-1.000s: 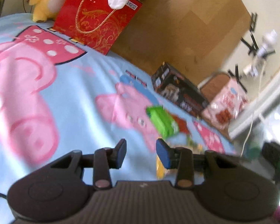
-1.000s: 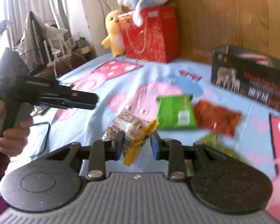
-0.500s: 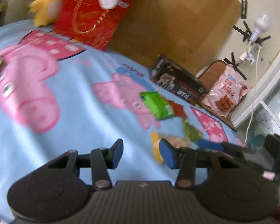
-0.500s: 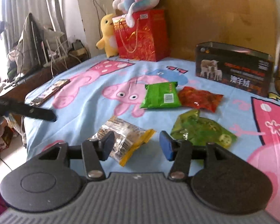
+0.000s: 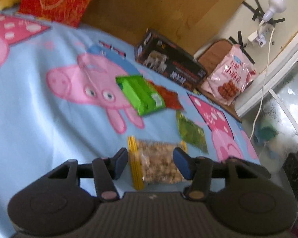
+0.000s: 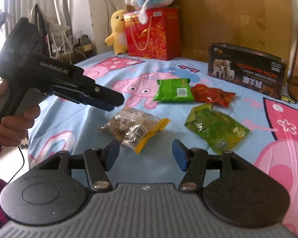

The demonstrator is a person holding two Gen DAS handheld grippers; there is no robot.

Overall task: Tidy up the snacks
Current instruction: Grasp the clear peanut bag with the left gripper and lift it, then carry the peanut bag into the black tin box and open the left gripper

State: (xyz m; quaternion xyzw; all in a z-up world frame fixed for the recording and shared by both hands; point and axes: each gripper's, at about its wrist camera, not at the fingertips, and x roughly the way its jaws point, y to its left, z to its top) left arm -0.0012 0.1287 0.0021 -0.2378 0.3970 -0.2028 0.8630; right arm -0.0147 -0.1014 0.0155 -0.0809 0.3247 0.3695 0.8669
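Your left tongs [image 5: 150, 163] have just been opening and now stand about half open, low in the left wrist frame, with the clear nut packet [image 5: 159, 162] between them on the bed sheet [image 5: 39, 123]; the pads do not press it, so nothing is held. Your right tongs [image 6: 145, 154] have also just opened, now wide, and are empty; the same nut packet [image 6: 133, 130] lies just above them, in the centre of the right wrist frame. I think this packet is light and soft, its film slippery and crinkly, its contents loose, so take it across the middle or at the flat yellow sealed edge [image 5: 135, 158] and do not squeeze hard. The dark green packet [image 6: 216, 128] lies just beside it to the right, and the bright green packet [image 6: 173, 90] and red packet [image 6: 211, 95] lie higher in the frame, touching each other. The black box [image 6: 246, 72] stands near the headboard, well apart. The two tongs are near each other over the packet and could collide.
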